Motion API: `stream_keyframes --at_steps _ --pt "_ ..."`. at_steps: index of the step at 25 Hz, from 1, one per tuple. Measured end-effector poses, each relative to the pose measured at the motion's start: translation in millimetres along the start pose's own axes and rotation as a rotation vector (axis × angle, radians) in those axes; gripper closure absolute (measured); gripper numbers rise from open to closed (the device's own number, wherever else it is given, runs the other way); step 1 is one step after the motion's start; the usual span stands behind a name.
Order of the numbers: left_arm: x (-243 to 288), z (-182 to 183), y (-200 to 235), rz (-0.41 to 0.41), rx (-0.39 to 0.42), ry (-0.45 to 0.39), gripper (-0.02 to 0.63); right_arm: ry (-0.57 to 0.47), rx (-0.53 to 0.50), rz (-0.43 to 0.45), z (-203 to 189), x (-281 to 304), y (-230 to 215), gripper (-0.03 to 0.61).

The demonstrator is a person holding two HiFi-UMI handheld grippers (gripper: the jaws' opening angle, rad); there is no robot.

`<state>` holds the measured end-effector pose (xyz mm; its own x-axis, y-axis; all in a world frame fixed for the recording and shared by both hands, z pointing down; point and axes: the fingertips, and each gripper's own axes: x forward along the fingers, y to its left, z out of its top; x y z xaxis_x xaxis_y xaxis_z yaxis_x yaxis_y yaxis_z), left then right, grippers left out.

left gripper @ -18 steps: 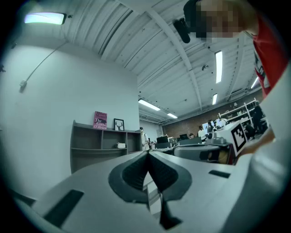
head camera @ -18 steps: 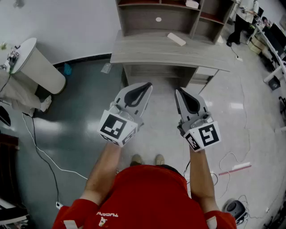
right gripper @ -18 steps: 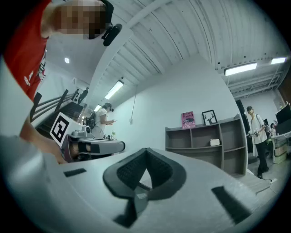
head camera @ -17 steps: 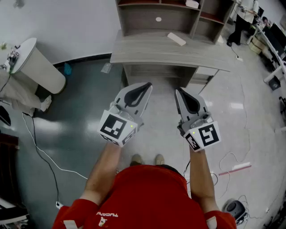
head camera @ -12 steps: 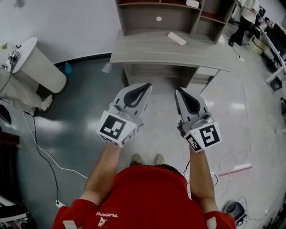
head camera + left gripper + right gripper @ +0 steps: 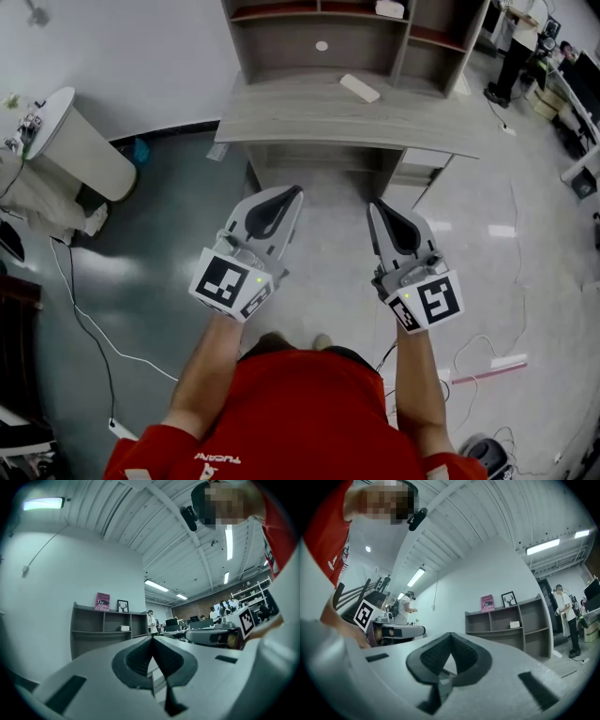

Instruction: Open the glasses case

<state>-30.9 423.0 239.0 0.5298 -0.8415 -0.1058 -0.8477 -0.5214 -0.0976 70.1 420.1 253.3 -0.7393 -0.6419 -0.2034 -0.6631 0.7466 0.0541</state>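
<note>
Grey two-jaw left gripper (image 6: 296,190) and right gripper (image 6: 373,204), both clenched empty at mid-frame; pale oblong glasses case (image 6: 360,88) (identity presumed) lying upper centre on the grey wooden desk (image 6: 300,117), well apart from both; arriving with jaws closed would likely shove it, not grasp it.

White oblong glasses case (image 6: 360,88) flat on desk (image 6: 291,111), looks shut.

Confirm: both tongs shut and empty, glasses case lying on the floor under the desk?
Wrong spot: the glasses case lies on top of the desk, as the head view shows. The left tongs and right tongs are both shut and empty.
</note>
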Motion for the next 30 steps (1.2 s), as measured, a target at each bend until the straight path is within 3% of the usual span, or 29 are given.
stream_keyframes --at_steps 6,16,30 --pt "29.6 -8.2 -1.9 0.012 0.009 0.012 0.604 0.002 0.006 0.011 -8.9 2.6 -30.0 0.574" --pt "95.8 -36.4 62.7 -0.005 -0.026 -0.016 0.604 0.042 -0.064 0.002 -32.6 71.5 -77.2 0.574" --pt "241.0 -90.1 222.6 -0.127 -0.05 0.011 0.604 0.111 -0.133 -0.141 -80.2 234.0 -195.7 0.574"
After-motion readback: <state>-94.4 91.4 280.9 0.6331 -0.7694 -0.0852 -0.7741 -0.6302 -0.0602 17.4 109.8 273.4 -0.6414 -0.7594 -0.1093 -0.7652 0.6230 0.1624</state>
